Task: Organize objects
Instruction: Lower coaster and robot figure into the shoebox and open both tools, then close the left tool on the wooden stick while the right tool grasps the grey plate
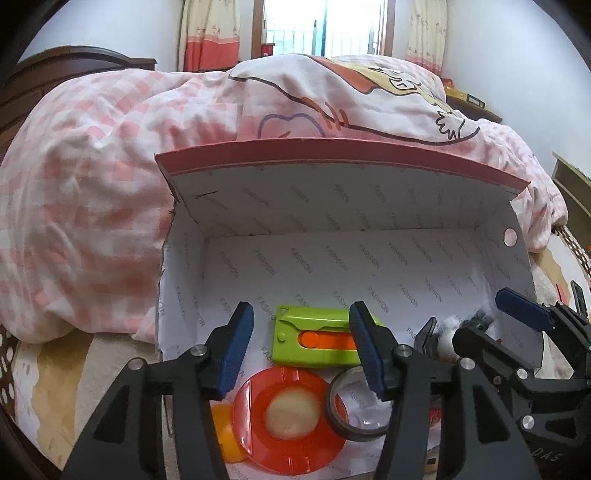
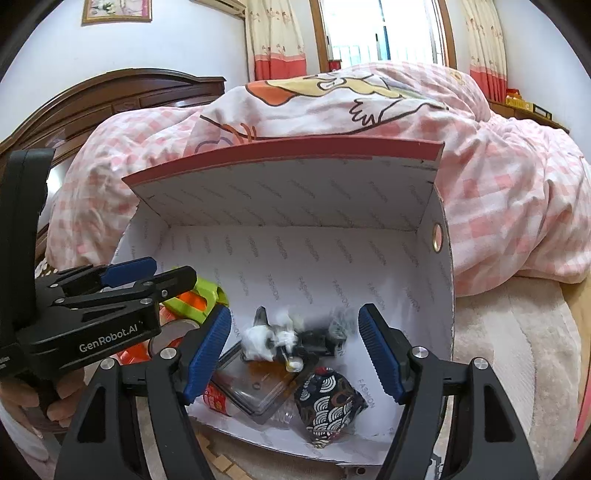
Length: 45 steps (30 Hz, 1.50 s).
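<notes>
An open white cardboard box (image 1: 369, 266) with a red-edged lid stands on the bed; it also shows in the right wrist view (image 2: 295, 258). On its left side lie a green and orange case (image 1: 314, 339), an orange disc (image 1: 284, 410), a tape roll (image 1: 354, 402) and a yellow ball (image 1: 225, 432). On its right side lie a black-and-white wrapped bundle (image 2: 273, 338), a clear plastic lid (image 2: 258, 387) and a dark wave-patterned pouch (image 2: 328, 402). My left gripper (image 1: 301, 347) is open and empty over the left items. My right gripper (image 2: 295, 354) is open and empty over the right items.
A pink checked quilt (image 1: 110, 184) is piled behind and left of the box. A dark wooden headboard (image 2: 122, 99) stands at the back left. Beige fleece bedding (image 2: 517, 350) lies right of the box. A window with curtains (image 1: 325, 29) is behind.
</notes>
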{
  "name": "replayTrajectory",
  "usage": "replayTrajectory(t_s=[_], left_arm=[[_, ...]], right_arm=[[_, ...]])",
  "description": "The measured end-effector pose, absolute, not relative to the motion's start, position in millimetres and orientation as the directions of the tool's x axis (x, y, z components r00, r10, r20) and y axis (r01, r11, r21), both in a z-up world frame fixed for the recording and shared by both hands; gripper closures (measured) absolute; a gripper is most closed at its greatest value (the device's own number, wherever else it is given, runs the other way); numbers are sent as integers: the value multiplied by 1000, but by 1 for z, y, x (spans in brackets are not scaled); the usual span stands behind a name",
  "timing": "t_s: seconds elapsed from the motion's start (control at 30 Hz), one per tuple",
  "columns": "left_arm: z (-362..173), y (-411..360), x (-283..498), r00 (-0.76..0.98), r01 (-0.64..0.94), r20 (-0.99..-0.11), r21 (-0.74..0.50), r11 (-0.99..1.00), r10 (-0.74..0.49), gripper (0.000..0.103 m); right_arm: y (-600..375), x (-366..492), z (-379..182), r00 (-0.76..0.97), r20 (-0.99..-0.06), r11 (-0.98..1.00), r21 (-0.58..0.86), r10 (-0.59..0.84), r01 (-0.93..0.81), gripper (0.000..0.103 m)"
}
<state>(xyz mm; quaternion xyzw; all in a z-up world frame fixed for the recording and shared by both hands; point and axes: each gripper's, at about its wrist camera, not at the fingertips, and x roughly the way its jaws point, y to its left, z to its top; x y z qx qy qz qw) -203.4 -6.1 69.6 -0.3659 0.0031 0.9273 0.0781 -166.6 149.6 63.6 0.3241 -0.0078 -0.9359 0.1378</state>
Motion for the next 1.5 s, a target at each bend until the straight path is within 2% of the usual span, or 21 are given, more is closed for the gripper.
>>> replayTrajectory(t_s=[0.43, 0.8, 1.27, 1.4, 1.5], left_arm=[[79, -6, -182, -725, -170, -670, -49, -984, 158, 49], [90, -4, -143, -719, -219, -659, -88, -972, 222, 49], [82, 7, -92, -672, -287, -672, -152, -946, 311, 49], [69, 12, -86, -641, -297, -697, -160, -941, 321, 49], [57, 16, -85, -617, -297, -721, -157, -942, 315, 49]], right_arm=[[159, -147, 74, -766, -579, -958, 125, -281, 257, 29], [178, -106, 75, -762, -577, -955, 149, -293, 255, 29], [202, -68, 47, -738, -638, -974, 96, -219, 206, 29], [215, -74, 36, -722, -665, -982, 114, -190, 153, 29], [217, -81, 30, -707, -684, -984, 113, -178, 138, 25]])
